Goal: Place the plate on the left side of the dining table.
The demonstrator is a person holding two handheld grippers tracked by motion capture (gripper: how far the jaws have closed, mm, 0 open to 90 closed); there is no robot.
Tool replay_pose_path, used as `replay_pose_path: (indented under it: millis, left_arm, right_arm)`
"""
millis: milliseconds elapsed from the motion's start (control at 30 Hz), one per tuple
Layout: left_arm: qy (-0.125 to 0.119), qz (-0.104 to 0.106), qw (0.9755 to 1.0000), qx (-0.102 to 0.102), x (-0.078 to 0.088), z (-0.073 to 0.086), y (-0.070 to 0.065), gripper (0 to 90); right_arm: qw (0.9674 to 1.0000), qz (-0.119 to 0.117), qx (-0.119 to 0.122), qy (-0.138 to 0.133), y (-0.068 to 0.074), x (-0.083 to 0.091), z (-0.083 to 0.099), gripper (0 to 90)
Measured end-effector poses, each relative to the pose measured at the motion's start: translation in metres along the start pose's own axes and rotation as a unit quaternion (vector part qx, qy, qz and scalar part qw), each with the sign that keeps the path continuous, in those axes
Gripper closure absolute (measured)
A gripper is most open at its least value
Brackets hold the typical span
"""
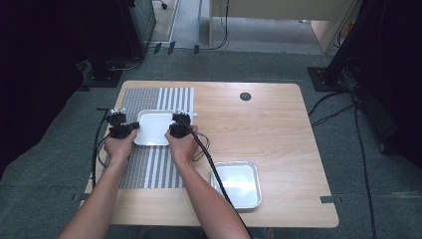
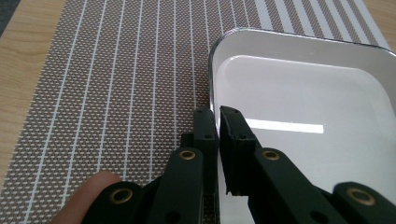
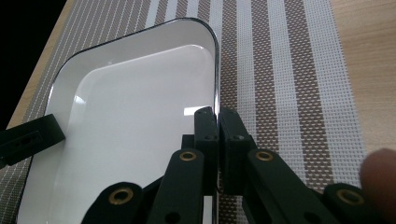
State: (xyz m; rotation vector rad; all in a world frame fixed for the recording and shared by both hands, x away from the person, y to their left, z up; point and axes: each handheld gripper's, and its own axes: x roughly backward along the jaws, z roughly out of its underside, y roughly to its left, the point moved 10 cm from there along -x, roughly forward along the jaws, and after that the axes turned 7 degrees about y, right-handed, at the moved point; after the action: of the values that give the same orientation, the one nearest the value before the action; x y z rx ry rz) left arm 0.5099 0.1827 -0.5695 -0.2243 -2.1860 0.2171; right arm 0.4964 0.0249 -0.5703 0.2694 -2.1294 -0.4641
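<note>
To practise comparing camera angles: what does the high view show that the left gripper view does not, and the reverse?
High view alone: the metal tray near the table's front edge, both forearms and the right gripper. Left gripper view alone: the left gripper seen close, jaws shut on the white tray's rim, with a fingertip beside them. Shared: that white tray on the striped placemat.

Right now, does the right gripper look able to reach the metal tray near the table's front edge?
Probably not at once: the right gripper is shut on the white tray rim. Once it lets go, the bare table leaves the way to the metal tray free.
</note>
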Motion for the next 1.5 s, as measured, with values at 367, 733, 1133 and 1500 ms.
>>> replay_pose_path:
  millis: [367, 733, 1133, 1500]
  left_arm:
    - [-0.01, 0.017, 0.9998, 0.004, 0.011, -0.001, 0.002, 64.6]
    - [0.037, 0.005, 0.9993, 0.004, 0.019, 0.03, 0.0, 80.4]
    - [0.033, -0.001, 0.9994, 0.01, 0.014, 0.023, 0.001, 87.0]
    - [0.002, 0.03, 0.9995, -0.003, 0.031, 0.015, -0.005, 69.1]
  right_arm:
    - [0.9994, -0.005, 0.03, -0.015, -0.003, 0.003, -0.001, 75.8]
    - [0.9995, -0.019, 0.018, 0.019, -0.008, 0.011, 0.016, 78.4]
    - [0.9996, -0.021, -0.004, 0.02, -0.004, 0.005, 0.015, 86.3]
    - [0.9985, -0.023, 0.042, -0.025, -0.004, 0.016, 0.004, 59.1]
